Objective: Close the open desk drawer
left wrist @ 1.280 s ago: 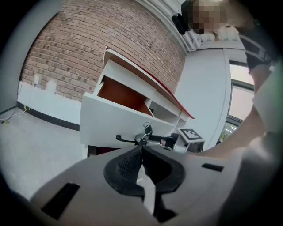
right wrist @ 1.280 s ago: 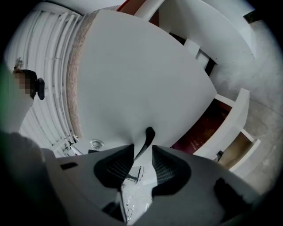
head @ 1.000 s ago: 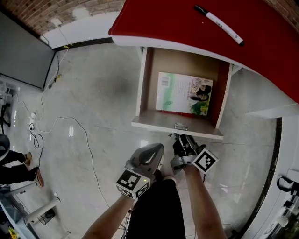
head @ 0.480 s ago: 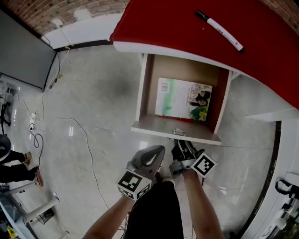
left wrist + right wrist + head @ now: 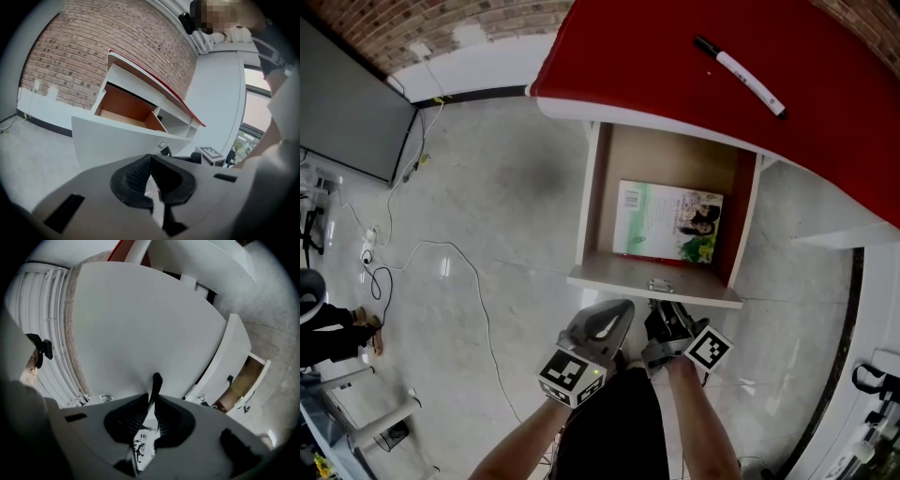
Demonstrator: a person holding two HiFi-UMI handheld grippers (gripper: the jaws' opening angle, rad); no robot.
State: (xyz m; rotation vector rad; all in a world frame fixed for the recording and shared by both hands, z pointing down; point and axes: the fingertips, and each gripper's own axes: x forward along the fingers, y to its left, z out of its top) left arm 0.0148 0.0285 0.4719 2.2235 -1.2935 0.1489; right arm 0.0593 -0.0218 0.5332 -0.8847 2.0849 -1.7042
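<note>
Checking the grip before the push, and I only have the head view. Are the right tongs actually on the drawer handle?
Observer: Yes. In the right gripper view, the right tongs have just been closing, and the pads now pinch the thin black handle.
Operator: And the left tongs?
Observer: In the left gripper view, the left tongs are shut with nothing between them.

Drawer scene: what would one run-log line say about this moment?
drawer: open, book inside | right gripper: jaws just been closing, gripping handle | left gripper: shut, empty
</note>
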